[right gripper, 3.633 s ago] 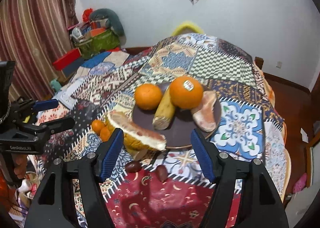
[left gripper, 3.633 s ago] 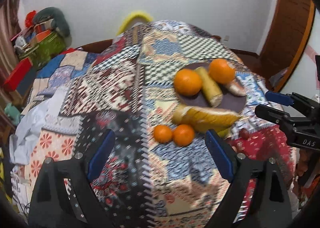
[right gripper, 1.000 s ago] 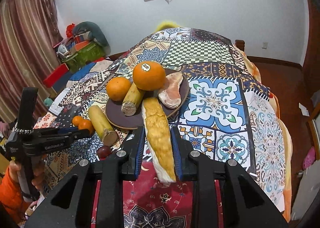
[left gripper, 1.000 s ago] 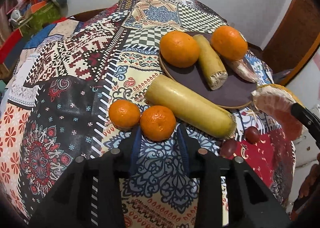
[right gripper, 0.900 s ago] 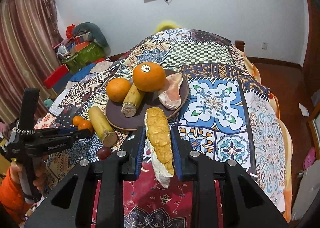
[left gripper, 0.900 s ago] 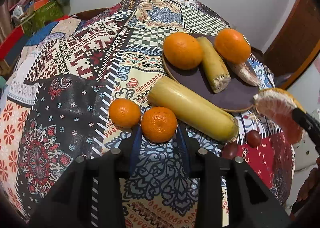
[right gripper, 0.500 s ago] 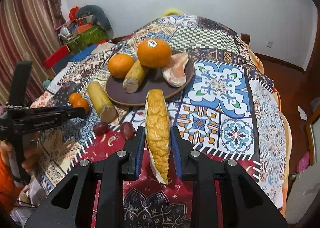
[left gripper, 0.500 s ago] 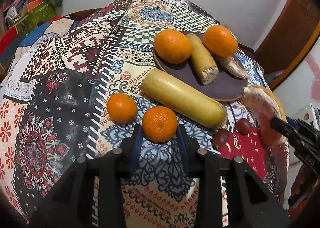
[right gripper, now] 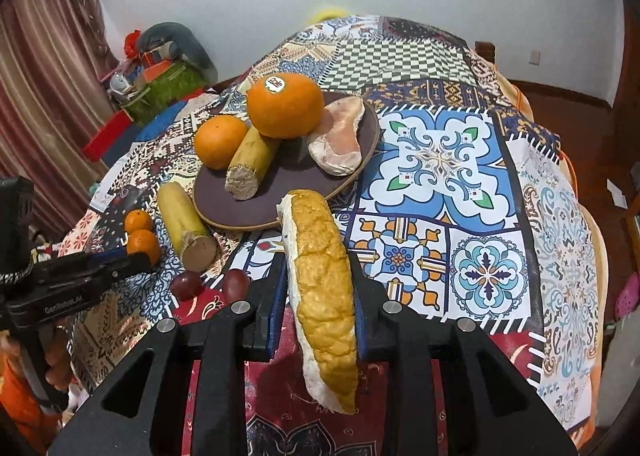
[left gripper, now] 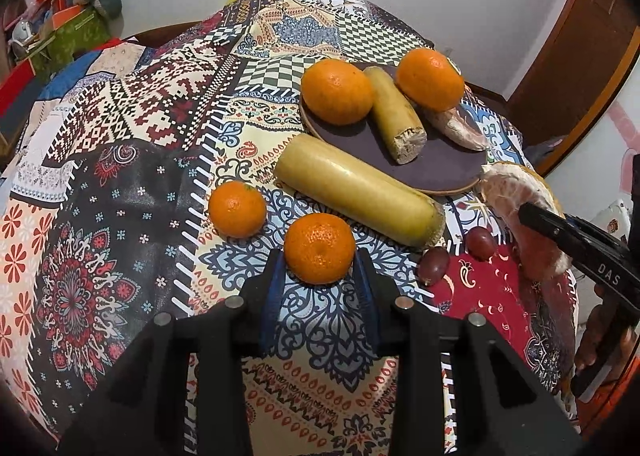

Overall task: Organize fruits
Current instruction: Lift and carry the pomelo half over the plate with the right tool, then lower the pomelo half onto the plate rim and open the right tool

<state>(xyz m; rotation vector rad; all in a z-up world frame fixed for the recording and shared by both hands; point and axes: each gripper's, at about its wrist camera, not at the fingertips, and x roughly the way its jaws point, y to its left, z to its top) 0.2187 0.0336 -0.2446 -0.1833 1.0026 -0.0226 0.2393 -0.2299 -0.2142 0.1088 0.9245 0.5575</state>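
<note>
Left tool (left gripper: 319, 268) clamped on a small mandarin (left gripper: 319, 248) on the patchwork cloth; right tool (right gripper: 318, 284) clamped on a pomelo wedge (right gripper: 322, 296), held clear short of the plate (right gripper: 288, 192) ahead. Risks: mandarin squirting from the narrow pads; wedge tearing or pivoting down; crowded plate, so oranges may roll.

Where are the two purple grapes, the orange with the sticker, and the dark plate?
grapes (left gripper: 479, 243), left wrist view, on the right grape's skin.
orange with the sticker (right gripper: 286, 110), right wrist view, on its front peel.
plate (right gripper: 288, 180), right wrist view, on a bare dark patch.
</note>
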